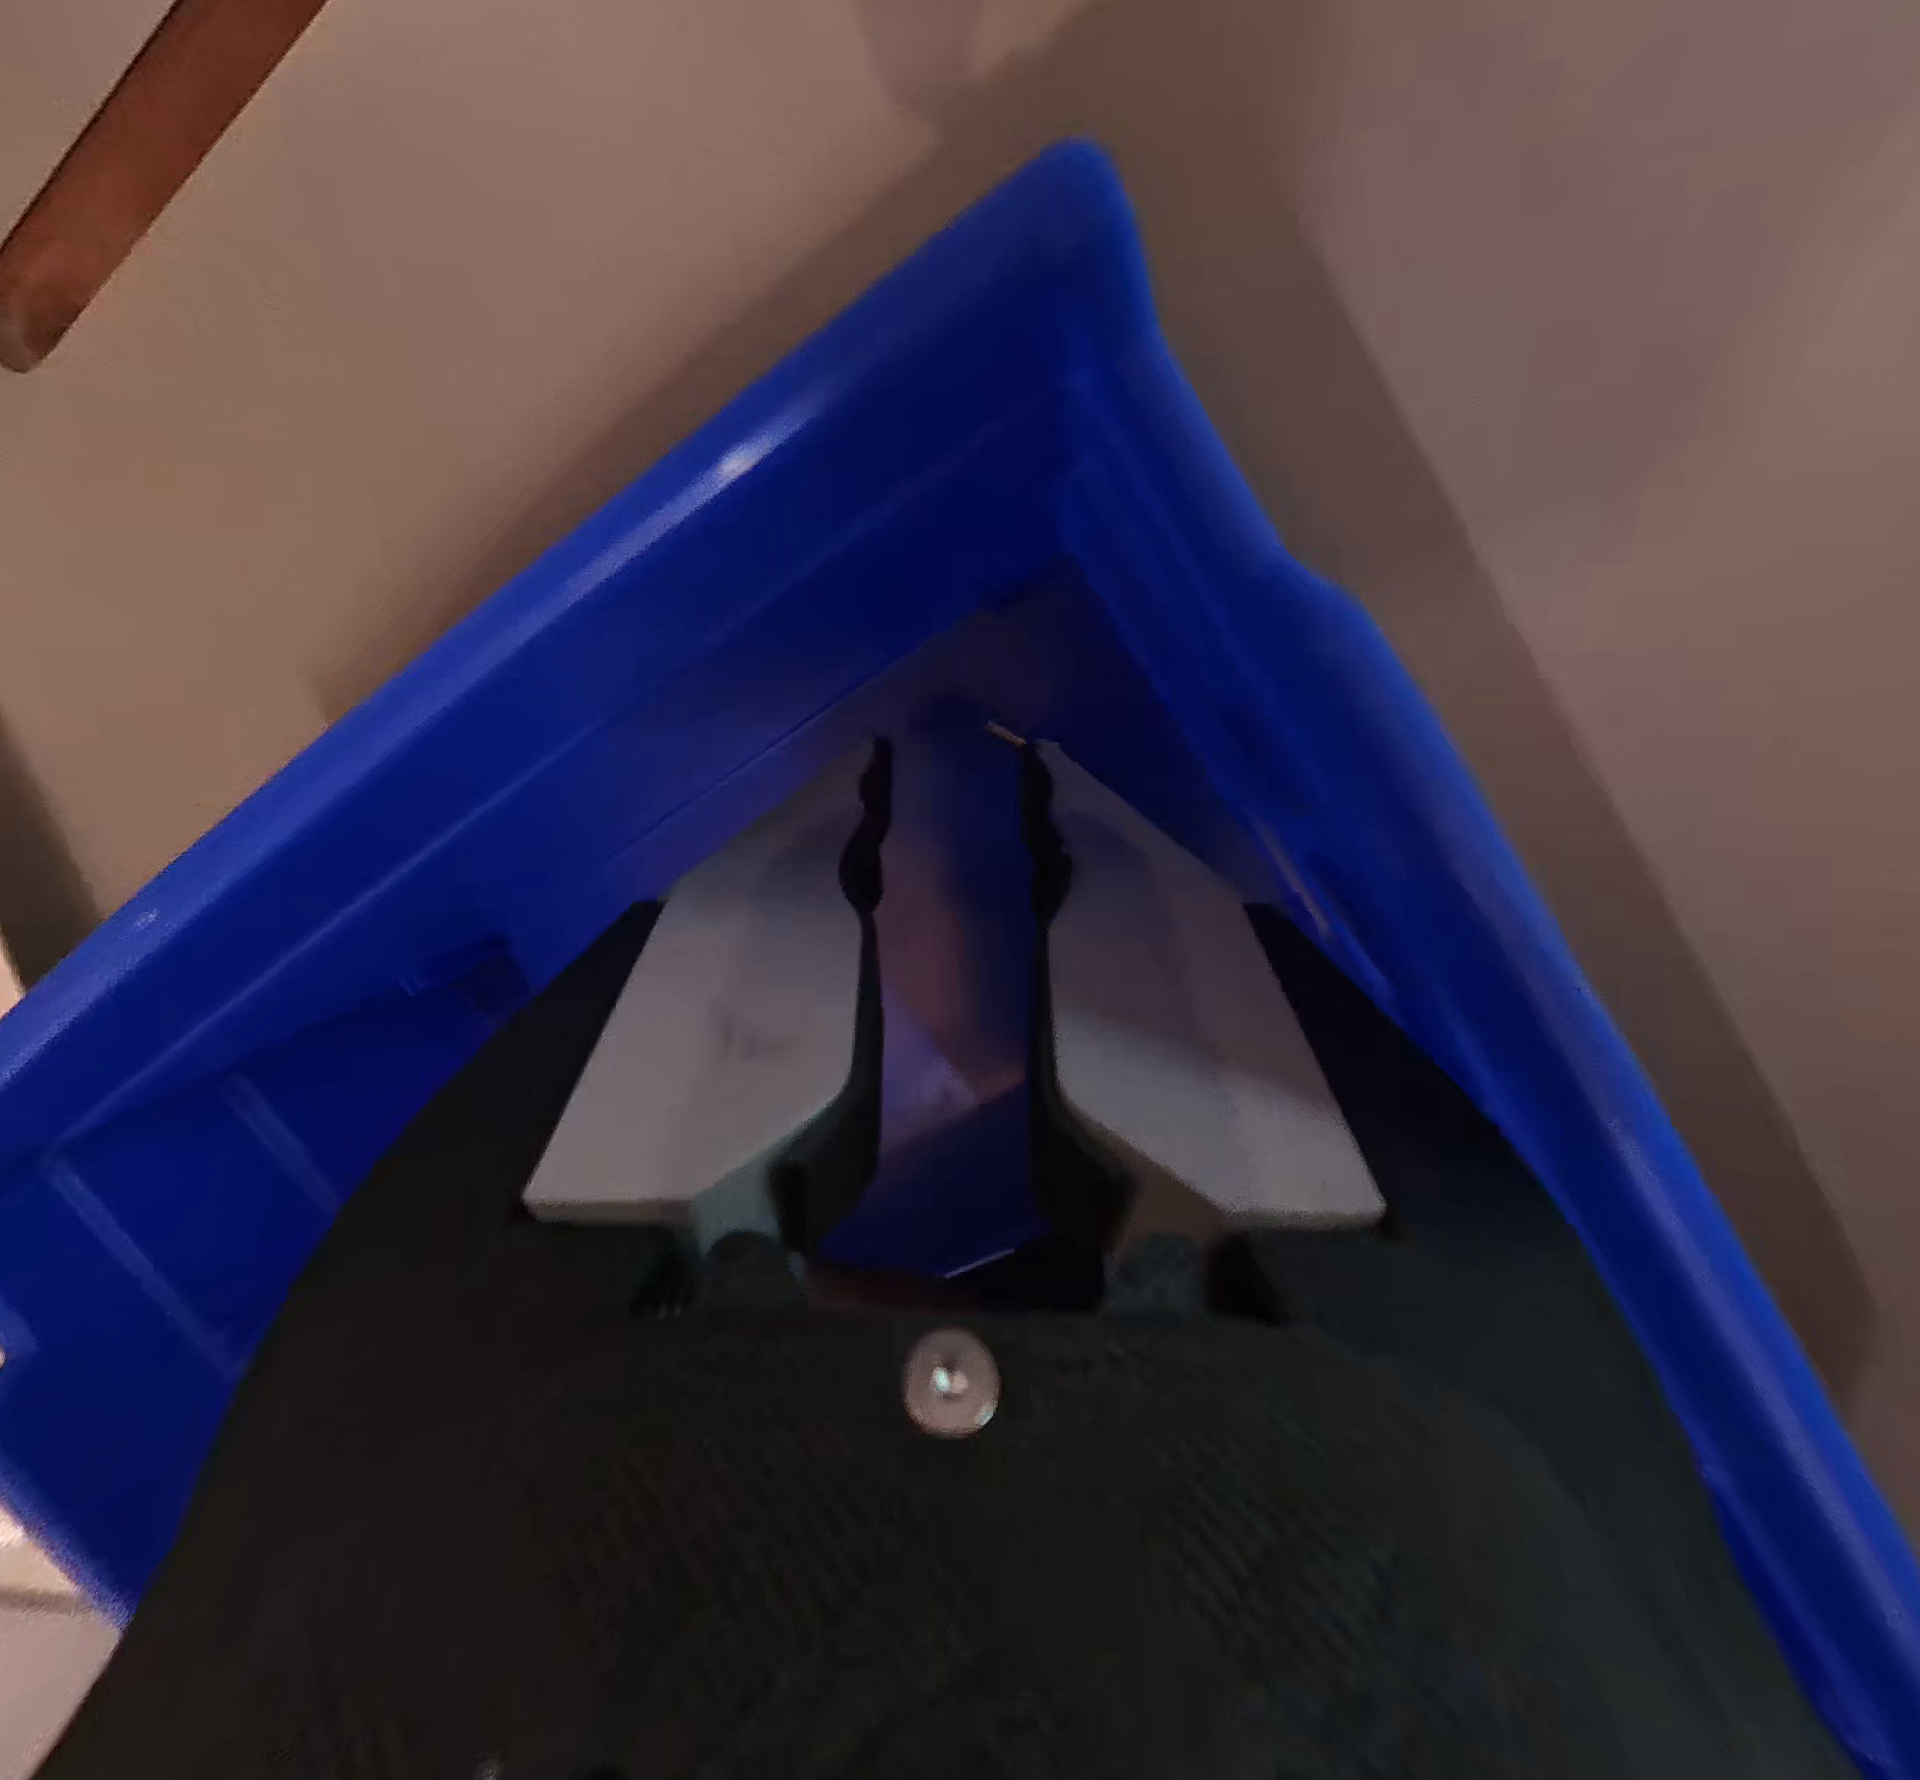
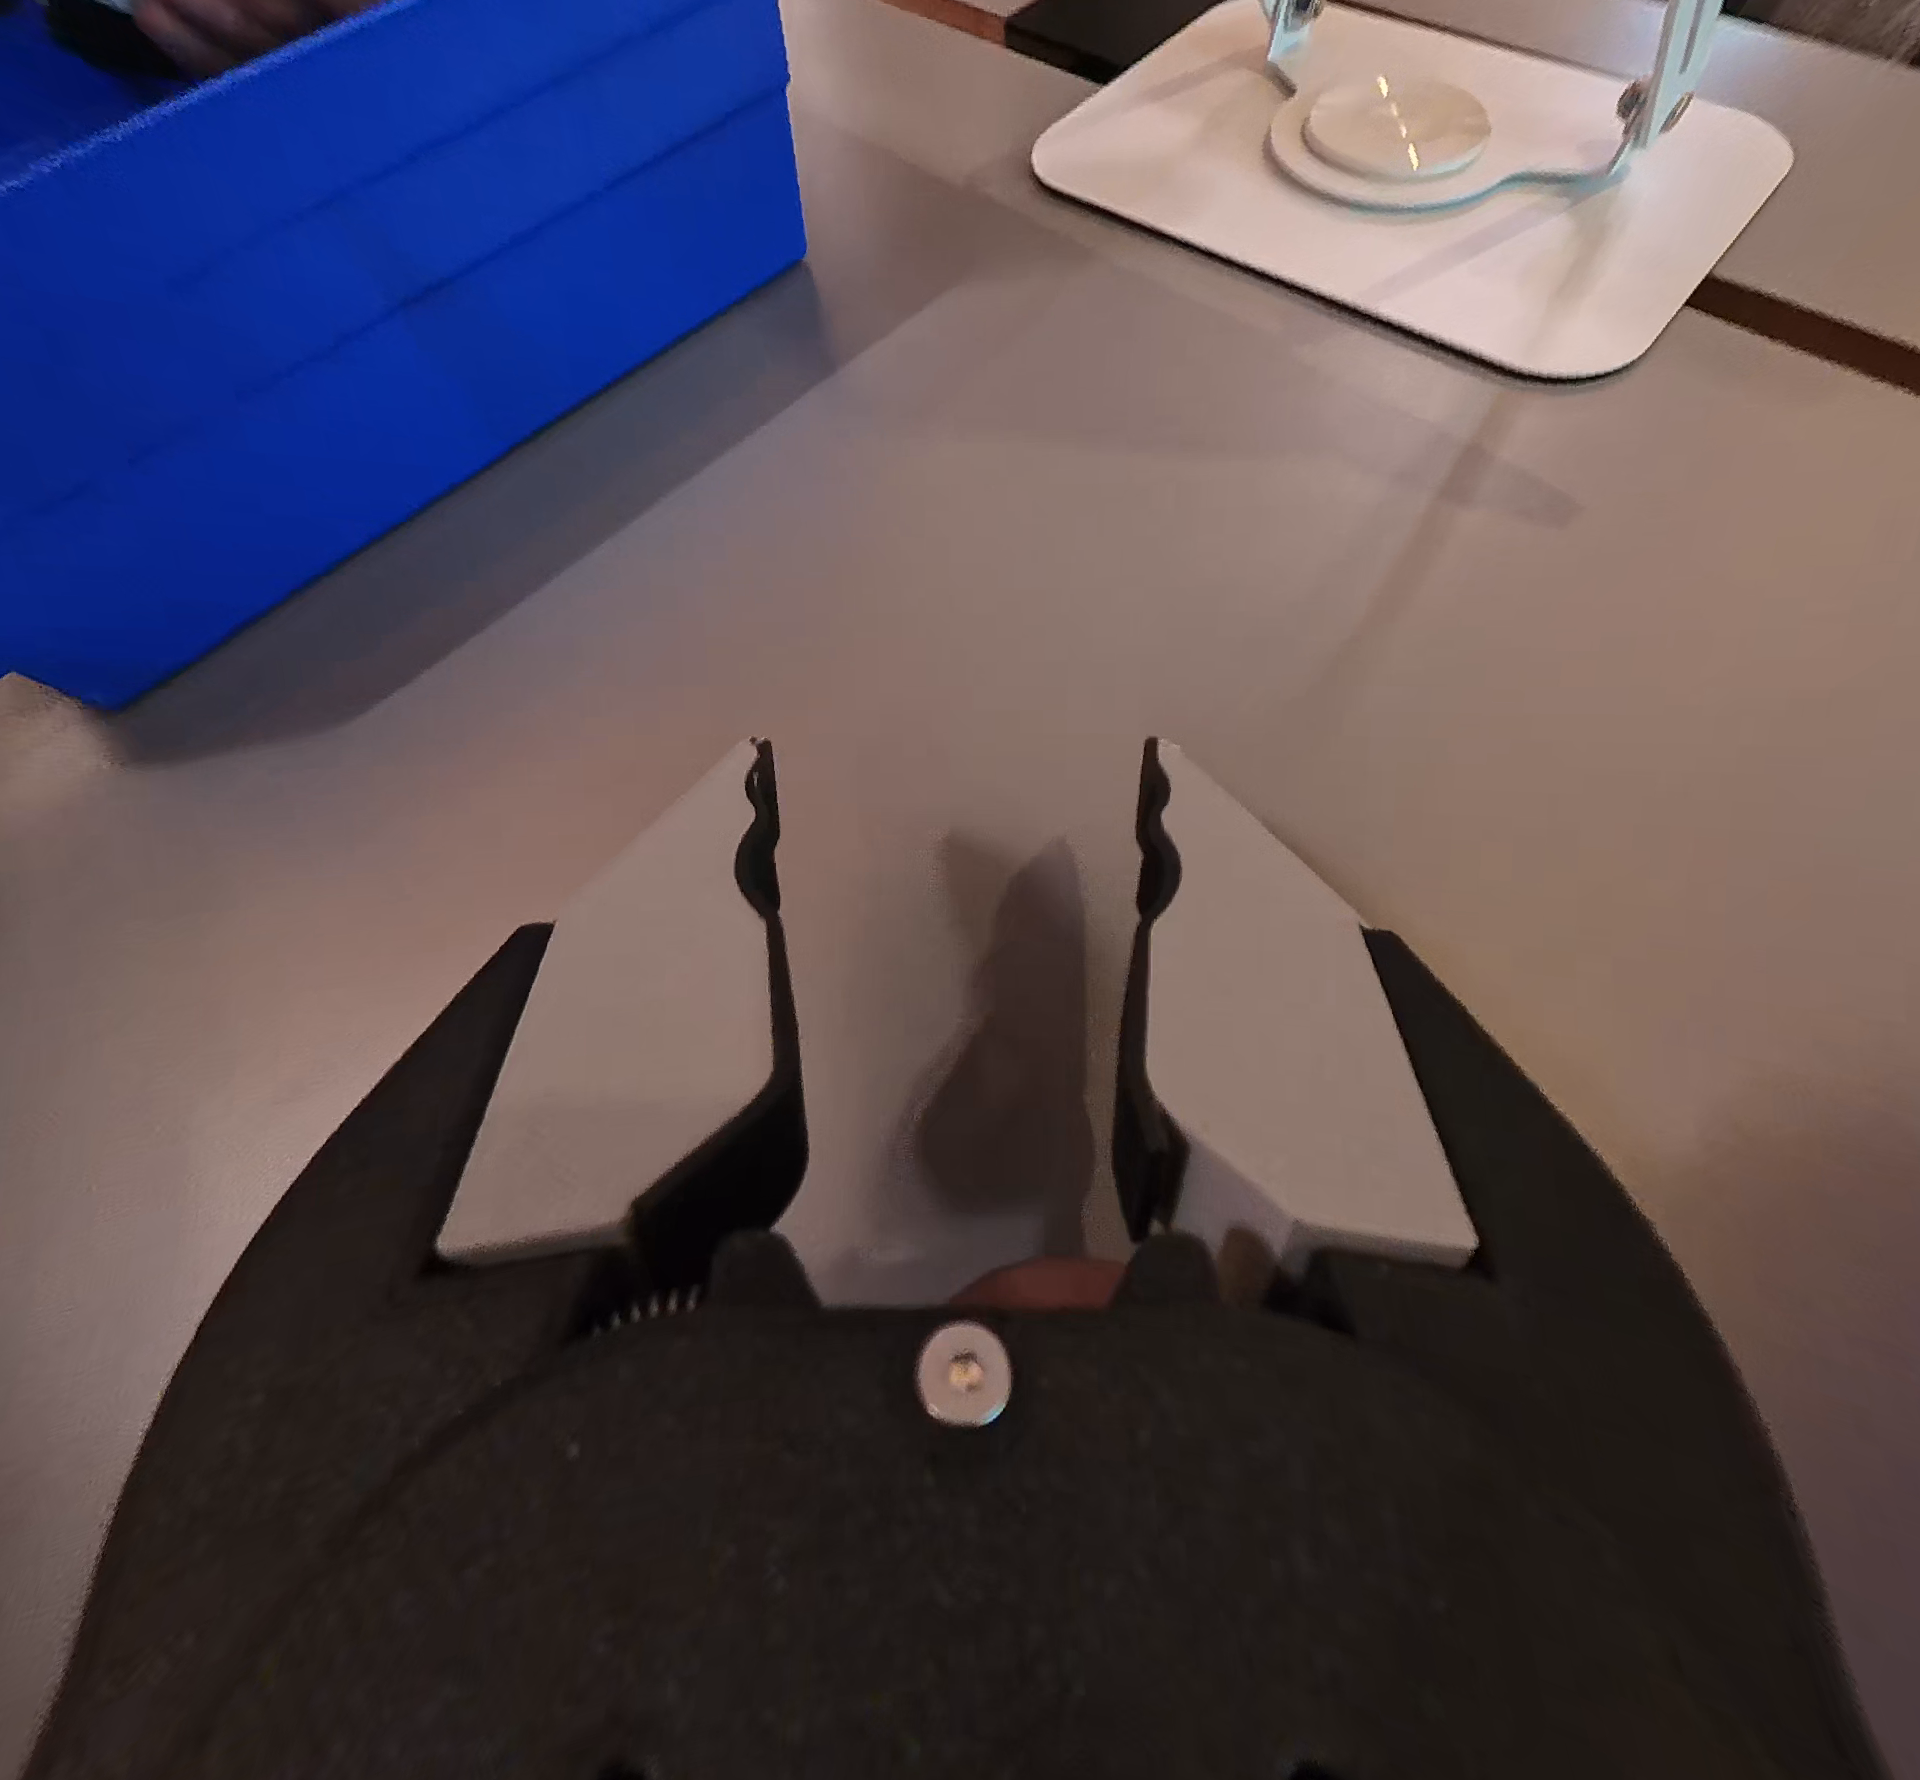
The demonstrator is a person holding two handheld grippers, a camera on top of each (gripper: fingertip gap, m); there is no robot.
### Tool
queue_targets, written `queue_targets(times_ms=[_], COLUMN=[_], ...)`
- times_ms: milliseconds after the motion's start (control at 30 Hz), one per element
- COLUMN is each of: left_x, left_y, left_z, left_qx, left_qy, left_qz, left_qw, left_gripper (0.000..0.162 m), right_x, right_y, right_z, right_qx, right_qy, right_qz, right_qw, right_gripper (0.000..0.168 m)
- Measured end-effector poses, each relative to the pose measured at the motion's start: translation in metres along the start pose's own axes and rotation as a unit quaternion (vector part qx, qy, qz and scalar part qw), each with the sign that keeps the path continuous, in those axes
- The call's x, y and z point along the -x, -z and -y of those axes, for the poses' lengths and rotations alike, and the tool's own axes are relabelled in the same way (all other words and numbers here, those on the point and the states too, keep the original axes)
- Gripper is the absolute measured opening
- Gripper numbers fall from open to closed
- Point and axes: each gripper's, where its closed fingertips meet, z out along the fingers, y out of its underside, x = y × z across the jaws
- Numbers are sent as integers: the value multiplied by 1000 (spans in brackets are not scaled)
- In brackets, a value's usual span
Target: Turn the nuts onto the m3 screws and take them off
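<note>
Blue plastic fills my left view: the left gripper (image 1: 956, 754) is down inside a corner of the blue bin (image 1: 727, 587), jaws parted a little, a tiny pale sliver at the right fingertip that I can't identify. My right gripper (image 2: 956, 754) hovers spread and empty over the grey table (image 2: 1143, 535). No nuts or screws discernible.

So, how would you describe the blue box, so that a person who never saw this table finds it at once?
Start from the grey table: on its far right stands a flat white stand base. The blue bin sits on the far left, a deep open plastic box with ribbed walls. It is the only blue thing there, and the left gripper reaches down into one corner.
</note>
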Motion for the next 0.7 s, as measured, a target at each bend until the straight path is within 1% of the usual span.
queue_targets(times_ms=[100,167,200,333,433,500,567,600,667,700], left_x=[5,11,12,14,2,-4,-11,-12,-5,-5], left_y=[-4,-5,-5,-4,1,-1,-5,-6,-9,-9], left_z=[-7,-11,-12,-12,-2,0,-2,-2,-1,1], left_qx=[24,35,36,27,-2,3,27,34,37,35], left_qy=[-7,-13,-9,26,76,95,105,110,102,100], left_qz=[27,46,44,20,-37,-59,-79,-81,-58,-57], left_qw=[999,998,998,999,996,994,991,990,992,993], left_gripper=[23,18,18,18,20,29,33,32,30,26], right_x=[1,0,-1,-1,-1,0,1,0,0,0], right_y=[5,6,6,7,7,6,6,6,7,8], right_z=[5,3,2,0,1,0,0,0,2,2], right_qx=[-11,-11,-9,-7,-10,-7,-5,-6,-9,-10], right_qy=[16,22,22,17,17,19,21,22,22,21], right_qz=[-12,-19,-19,-16,-15,-15,-14,-15,-15,-15], right_qw=[1000,1000,1000,1000,1000,1000,1000,1000,1000,1000], right_gripper=[67,66,67,66,66,66,66,66,66,66])
